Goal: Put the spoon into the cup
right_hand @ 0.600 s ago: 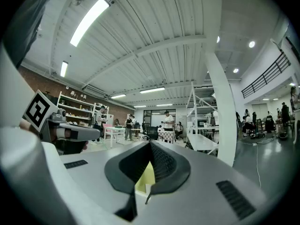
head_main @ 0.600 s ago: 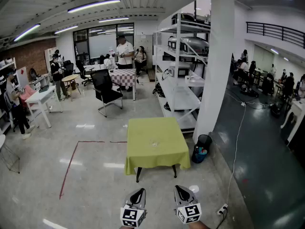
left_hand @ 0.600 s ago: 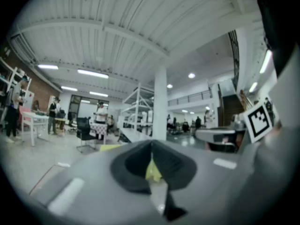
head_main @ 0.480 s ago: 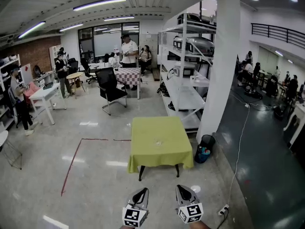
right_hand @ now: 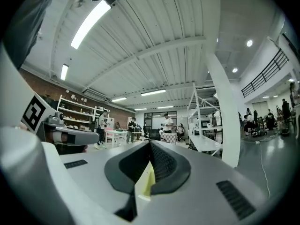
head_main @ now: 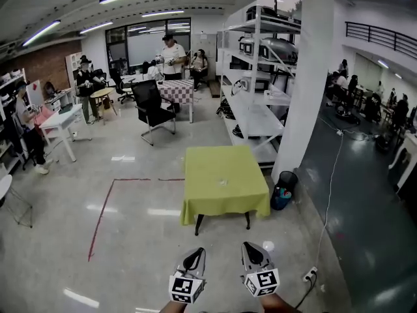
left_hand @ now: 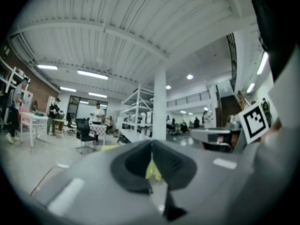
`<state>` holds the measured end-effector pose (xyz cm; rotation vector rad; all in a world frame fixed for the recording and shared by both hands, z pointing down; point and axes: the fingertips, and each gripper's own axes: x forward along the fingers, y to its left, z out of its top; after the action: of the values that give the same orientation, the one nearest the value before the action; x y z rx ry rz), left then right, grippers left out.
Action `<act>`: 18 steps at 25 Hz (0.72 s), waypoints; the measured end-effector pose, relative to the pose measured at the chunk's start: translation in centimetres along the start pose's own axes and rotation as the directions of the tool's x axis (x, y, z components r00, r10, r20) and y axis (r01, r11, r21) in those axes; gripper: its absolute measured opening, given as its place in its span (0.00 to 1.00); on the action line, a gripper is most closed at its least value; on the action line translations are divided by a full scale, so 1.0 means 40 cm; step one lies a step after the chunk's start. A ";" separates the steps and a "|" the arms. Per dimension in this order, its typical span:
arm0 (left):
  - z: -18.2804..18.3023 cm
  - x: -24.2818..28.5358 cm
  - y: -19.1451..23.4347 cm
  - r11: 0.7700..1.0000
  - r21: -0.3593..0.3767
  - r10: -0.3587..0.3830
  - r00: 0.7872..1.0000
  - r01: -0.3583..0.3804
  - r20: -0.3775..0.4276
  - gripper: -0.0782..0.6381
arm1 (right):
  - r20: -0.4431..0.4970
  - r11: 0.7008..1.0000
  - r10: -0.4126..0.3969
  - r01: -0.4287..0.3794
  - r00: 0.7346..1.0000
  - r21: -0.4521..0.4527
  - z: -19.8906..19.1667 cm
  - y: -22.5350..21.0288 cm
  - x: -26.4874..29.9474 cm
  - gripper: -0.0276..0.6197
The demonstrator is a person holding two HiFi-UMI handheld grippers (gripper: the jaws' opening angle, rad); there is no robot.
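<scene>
A table under a yellow-green cloth [head_main: 225,191] stands a few steps ahead in the head view. A small clear thing [head_main: 223,182], maybe the cup, sits near the cloth's middle; it is too small to tell, and I make out no spoon. My left gripper [head_main: 195,253] and right gripper [head_main: 248,247] are held low at the bottom edge, side by side, well short of the table. Both are shut with nothing in them. In the left gripper view the jaws of the left gripper [left_hand: 151,145] meet in a closed seam, and the right gripper [right_hand: 150,144] looks the same in its view.
A white pillar [head_main: 306,77] rises right of the table, with a black bin [head_main: 285,189] at its foot. White shelving [head_main: 257,83] stands behind. A black chair [head_main: 151,109], desks and several people are at the back. Red tape [head_main: 103,207] marks the floor at left.
The head view has drawn a little closer to the table, which now sits slightly lower and further right in the frame. Both grippers stay shut and low.
</scene>
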<state>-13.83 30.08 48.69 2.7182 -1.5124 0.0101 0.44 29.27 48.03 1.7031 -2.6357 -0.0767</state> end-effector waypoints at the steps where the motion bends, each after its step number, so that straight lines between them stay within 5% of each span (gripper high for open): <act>1: -0.006 0.001 0.004 1.000 0.004 -0.001 1.000 0.001 -0.003 0.13 | 0.001 1.000 0.001 -0.001 1.000 0.004 -0.004 0.005 0.002 0.05; 8: -0.015 0.021 0.017 1.000 0.007 -0.006 1.000 0.007 -0.008 0.13 | -0.004 1.000 0.014 -0.014 1.000 0.015 -0.027 0.017 0.014 0.05; 18: 0.002 0.211 0.024 1.000 0.018 0.024 1.000 -0.024 -0.014 0.13 | -0.007 0.998 0.054 -0.053 0.999 0.014 -0.038 -0.121 0.139 0.05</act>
<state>-10.20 22.41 48.79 2.7077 -1.5482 0.0437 2.62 22.16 49.19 1.6322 -2.6807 -0.0519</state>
